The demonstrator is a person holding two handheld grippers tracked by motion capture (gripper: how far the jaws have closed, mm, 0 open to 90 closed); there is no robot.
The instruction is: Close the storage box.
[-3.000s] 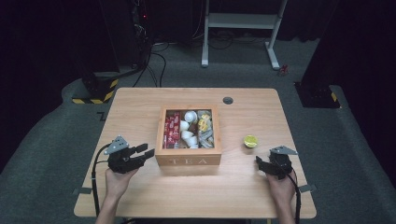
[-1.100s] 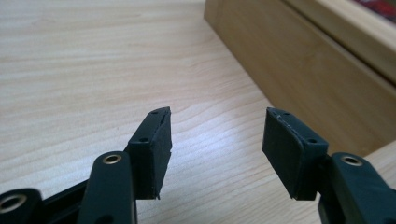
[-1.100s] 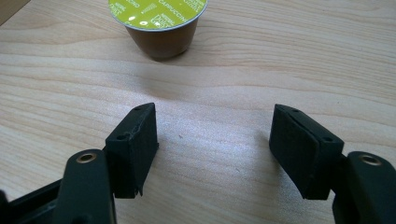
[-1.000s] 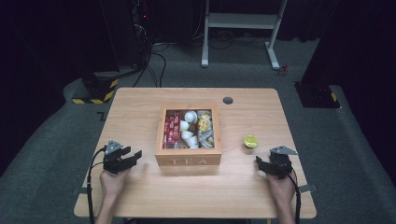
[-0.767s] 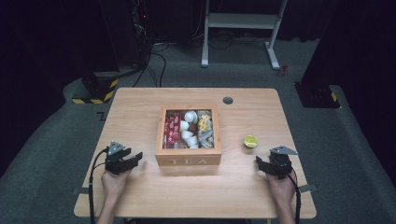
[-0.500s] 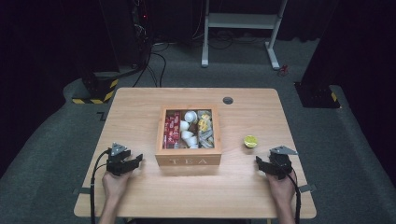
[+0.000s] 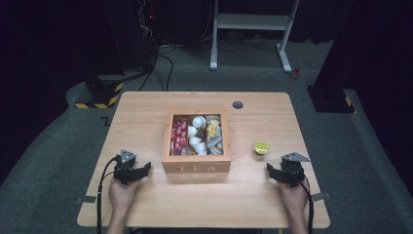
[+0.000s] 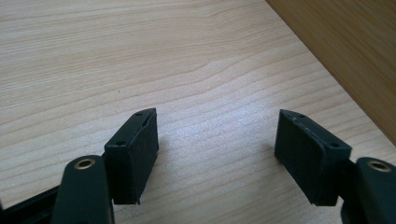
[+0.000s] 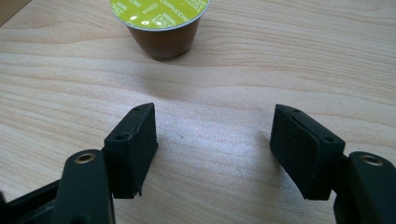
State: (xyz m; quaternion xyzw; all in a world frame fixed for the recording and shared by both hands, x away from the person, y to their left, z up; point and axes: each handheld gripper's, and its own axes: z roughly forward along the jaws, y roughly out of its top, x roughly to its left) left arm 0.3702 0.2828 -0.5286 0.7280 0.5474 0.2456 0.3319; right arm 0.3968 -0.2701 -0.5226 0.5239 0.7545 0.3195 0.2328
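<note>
Two grippers, both empty. Left gripper (image 8: 217, 158) — jaws wide apart and just been opening further, nothing between them but bare tabletop (image 8: 116, 56); its pads (image 8: 140, 149) hover close over the wood, touching nothing. Right gripper (image 9: 212, 156) — jaws spread too, a bit less wide, also empty; bare wood between the pads (image 9: 135, 149).

Straight ahead of the right jaws, near but clearly apart, stands a coffee capsule (image 9: 159, 21) — lime-green foil lid with "cappuccino" print, brown cup body, upright on the table. The jaws look lined up on it, so my read is the right gripper is posed for a reach and pinch on the capsule; the gap looks wide enough to take the cup's body.

From the high view: left gripper (image 7: 141, 170) sits at the near left of the table, just beside the front left corner of the wooden tea box (image 7: 197, 168), whose side wall (image 8: 345, 51) fills the upper right of the left gripper view. Right gripper (image 7: 272, 171) is at the near right, with the capsule (image 7: 261, 147) alone on the tabletop between it and the box, closer to the box's right side.

Box is open, labelled TEA on the front, with compartments — red packets (image 7: 180, 135) at left, white pods (image 7: 196, 131) in the middle, mixed yellowish sachets (image 7: 213, 132) at right. Likely the lone capsule belongs in there; left gripper probably parked by the box to steady it, though that's a guess.
</note>
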